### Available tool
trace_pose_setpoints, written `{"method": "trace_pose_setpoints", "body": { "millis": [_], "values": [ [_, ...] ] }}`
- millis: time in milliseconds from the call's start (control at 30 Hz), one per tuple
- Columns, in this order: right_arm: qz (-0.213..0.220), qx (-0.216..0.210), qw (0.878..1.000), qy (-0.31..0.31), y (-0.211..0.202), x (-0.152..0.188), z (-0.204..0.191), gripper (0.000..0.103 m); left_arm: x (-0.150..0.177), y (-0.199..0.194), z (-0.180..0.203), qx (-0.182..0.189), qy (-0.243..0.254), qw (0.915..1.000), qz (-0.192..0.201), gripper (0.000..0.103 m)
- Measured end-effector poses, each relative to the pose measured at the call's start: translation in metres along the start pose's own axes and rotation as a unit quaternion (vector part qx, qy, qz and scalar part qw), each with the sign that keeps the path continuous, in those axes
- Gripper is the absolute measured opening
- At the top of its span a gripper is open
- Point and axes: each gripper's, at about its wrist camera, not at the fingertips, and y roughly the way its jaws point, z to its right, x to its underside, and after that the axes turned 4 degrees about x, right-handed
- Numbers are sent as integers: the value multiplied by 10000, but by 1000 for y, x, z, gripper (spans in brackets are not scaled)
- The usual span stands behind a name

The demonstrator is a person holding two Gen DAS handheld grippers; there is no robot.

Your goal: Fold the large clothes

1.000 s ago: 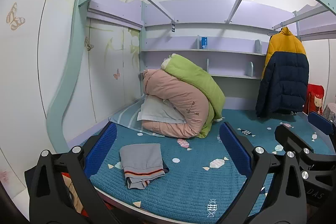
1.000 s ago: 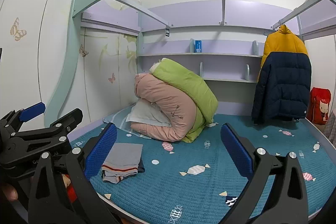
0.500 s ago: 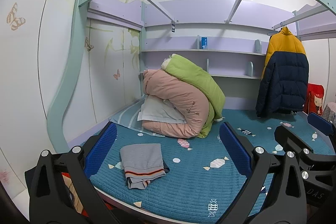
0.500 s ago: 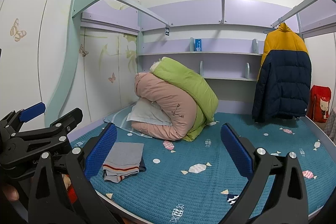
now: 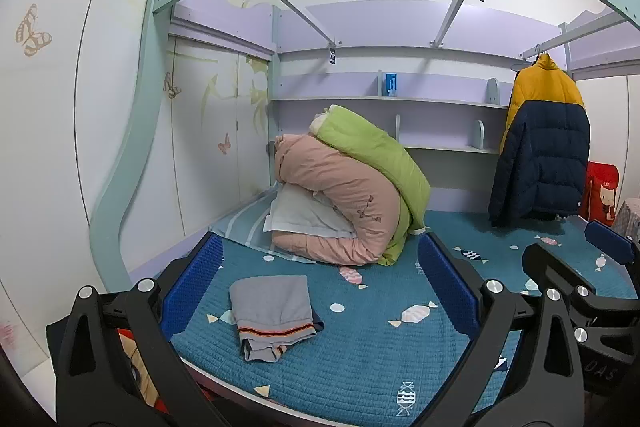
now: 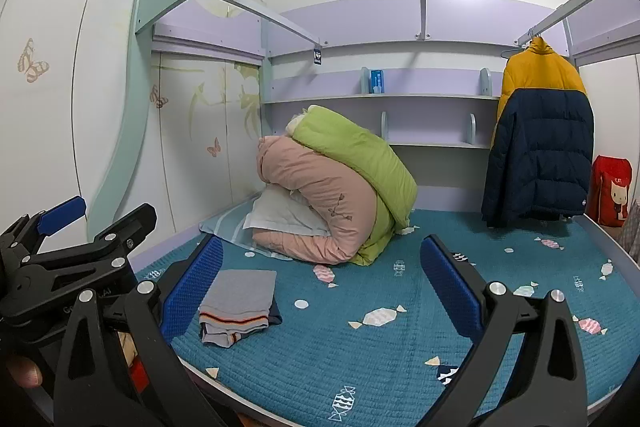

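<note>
Bed [image 5: 360, 367]: gray folded garment [image 5: 274, 311] unmoved; both tools still spread, empty.

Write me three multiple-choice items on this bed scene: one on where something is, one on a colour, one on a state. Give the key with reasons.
1. Where does the folded grey garment lie?
A. on the shelf
B. on the teal bedspread, near its front edge
C. on top of the quilts

2. What colour is the upper part of the hanging puffer jacket?
A. yellow
B. red
C. white

3. How do the left gripper and right gripper stand?
A. both shut on cloth
B. one holds the jacket
C. both open, holding nothing

Key: B, it lies flat on the bedspread in front of the pink quilt; A, yellow above navy; C, each one's blue pads stand wide apart with nothing between.
</note>
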Motion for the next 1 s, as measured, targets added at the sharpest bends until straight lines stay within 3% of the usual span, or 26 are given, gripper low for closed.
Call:
{"method": "trace_pose_setpoints", "body": {
  "millis": [1000],
  "values": [
    [-13,16,10000,31,-1,1,-9,96,0,0,-1,-42,-7,10000,15,98]
  ]
}}
